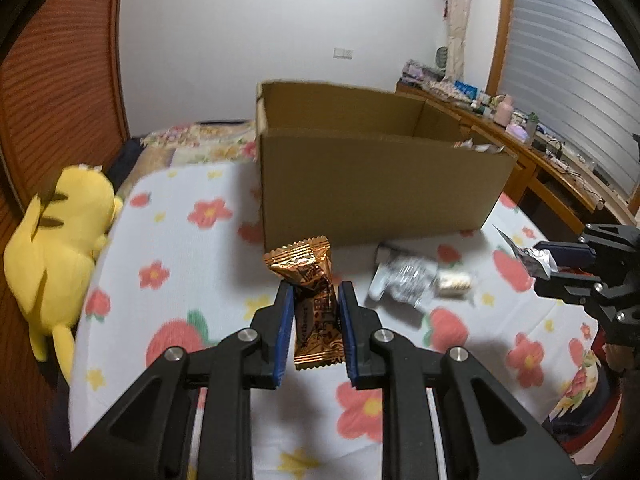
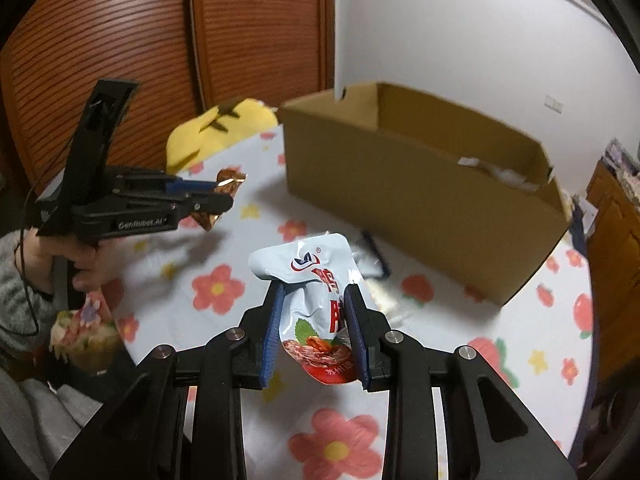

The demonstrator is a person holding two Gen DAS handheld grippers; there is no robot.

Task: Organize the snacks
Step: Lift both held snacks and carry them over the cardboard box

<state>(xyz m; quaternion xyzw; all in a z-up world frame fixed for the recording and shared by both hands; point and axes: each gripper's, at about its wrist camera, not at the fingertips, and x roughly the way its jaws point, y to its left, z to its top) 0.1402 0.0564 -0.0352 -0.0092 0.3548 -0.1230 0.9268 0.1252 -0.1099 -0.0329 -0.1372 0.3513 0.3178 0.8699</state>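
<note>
From the left wrist view, the left gripper (image 1: 316,294) has its fingers (image 1: 285,320) clamped on a copper-foil candy (image 1: 310,280), which stands up between them and clear of the flowered bedsheet (image 1: 168,240). The cardboard box (image 1: 376,184) sits open just beyond the fingers, so I'd say the thing to do well is carry the candy over the near wall before letting go, high enough that the wrapper's top doesn't catch the rim. A clear-wrapped snack (image 1: 416,282) lies on the sheet ahead and to the right of the fingers; a yellow plush toy (image 1: 60,248) rests far off to their left, and a cluttered wooden shelf (image 1: 520,148) runs under the window. From the right wrist view, the right gripper (image 2: 314,312) pinches a pale blue snack pouch (image 2: 316,292) that crumples between the fingers, lifted off the sheet, with the box ahead and to the right; wooden slatted doors (image 2: 140,40) fill the wall behind.
</note>
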